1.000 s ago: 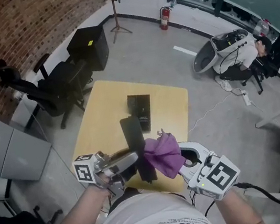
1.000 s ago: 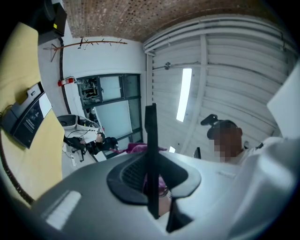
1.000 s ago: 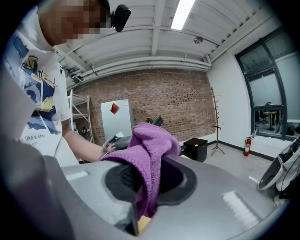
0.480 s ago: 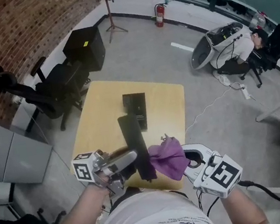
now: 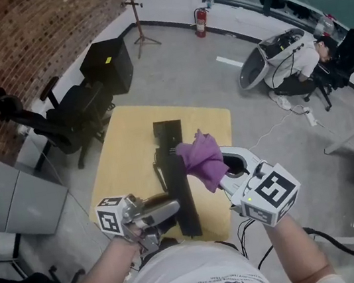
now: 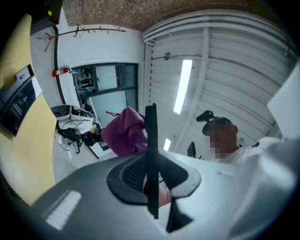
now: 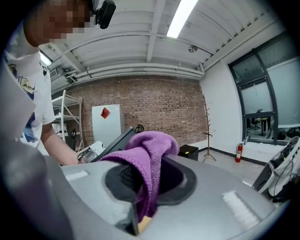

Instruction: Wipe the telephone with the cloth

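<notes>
Looking down from the head view, the left gripper (image 5: 170, 210) has its jaws part-way closed on the lower end of the black handset (image 5: 179, 187). The handset runs as a long bar away from the person toward the telephone base (image 5: 167, 132), which lies on the yellow worktop (image 5: 122, 156). In the left gripper view the handset appears edge-on as a thin dark blade standing between the two jaws, both pressed to it. The right gripper (image 5: 227, 169) has its jaws closed on a bunched purple cloth (image 5: 201, 157); in the right gripper view the fabric fills the gap between the jaws and folds over their tips. The cloth lies against the right side of the handset's upper half, beyond the left jaws and apart from them, and hangs above the worktop just beside the base. Whether the fabric presses firmly on the handset cannot be told.
</notes>
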`<action>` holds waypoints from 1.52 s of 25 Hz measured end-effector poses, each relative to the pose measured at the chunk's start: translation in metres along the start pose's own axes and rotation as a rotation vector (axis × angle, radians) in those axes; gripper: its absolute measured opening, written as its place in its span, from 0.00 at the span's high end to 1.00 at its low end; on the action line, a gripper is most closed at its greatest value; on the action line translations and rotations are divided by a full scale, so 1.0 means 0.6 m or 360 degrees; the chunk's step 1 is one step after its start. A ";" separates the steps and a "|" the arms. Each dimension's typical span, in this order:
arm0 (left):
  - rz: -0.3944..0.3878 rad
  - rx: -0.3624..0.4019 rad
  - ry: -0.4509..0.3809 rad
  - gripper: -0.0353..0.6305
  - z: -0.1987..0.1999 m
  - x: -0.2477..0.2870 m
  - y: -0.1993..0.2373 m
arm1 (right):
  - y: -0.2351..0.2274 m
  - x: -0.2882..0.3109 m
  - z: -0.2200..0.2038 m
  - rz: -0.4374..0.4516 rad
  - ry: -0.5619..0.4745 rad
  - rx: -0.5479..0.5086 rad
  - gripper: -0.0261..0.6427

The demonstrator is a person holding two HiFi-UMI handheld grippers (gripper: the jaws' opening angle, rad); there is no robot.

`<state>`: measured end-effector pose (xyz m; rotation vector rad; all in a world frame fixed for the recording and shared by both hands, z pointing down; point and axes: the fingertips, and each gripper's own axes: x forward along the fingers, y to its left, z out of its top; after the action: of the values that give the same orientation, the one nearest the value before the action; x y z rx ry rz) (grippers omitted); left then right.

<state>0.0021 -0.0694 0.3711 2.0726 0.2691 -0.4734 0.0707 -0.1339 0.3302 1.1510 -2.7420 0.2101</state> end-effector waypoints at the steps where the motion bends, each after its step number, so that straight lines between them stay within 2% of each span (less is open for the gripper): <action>1: -0.0002 -0.0001 0.0004 0.83 -0.003 0.003 -0.001 | 0.005 0.003 0.002 0.0007 0.0015 -0.0004 0.90; 8: 0.0009 0.0014 -0.0036 0.83 0.004 -0.002 0.000 | 0.075 -0.002 -0.029 0.0233 0.0043 -0.0135 0.90; 14: 0.0008 0.0039 -0.0044 0.83 0.013 -0.001 -0.004 | 0.115 -0.028 -0.065 0.0312 0.0136 -0.0230 0.90; 20: 0.0009 0.0047 -0.0063 0.83 0.022 -0.003 -0.003 | 0.140 -0.060 -0.124 0.0379 0.0261 -0.0217 0.90; 24: 0.0001 0.0038 -0.0040 0.83 0.019 -0.002 -0.004 | 0.112 -0.066 -0.124 0.0283 0.0252 -0.0150 0.90; 30: -0.0041 0.0020 0.0031 0.83 -0.001 0.010 -0.011 | 0.029 -0.039 -0.045 -0.0002 0.0111 -0.0069 0.90; 34: -0.0050 0.0007 0.0060 0.83 -0.014 0.013 -0.013 | 0.018 -0.020 -0.003 -0.0025 -0.0008 -0.0019 0.90; 38: -0.0024 0.0013 0.0030 0.83 -0.010 0.002 -0.009 | 0.046 -0.012 0.002 0.0033 0.0027 -0.0100 0.90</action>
<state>0.0025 -0.0613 0.3695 2.0850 0.2948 -0.4648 0.0556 -0.1099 0.3255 1.1004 -2.7259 0.1350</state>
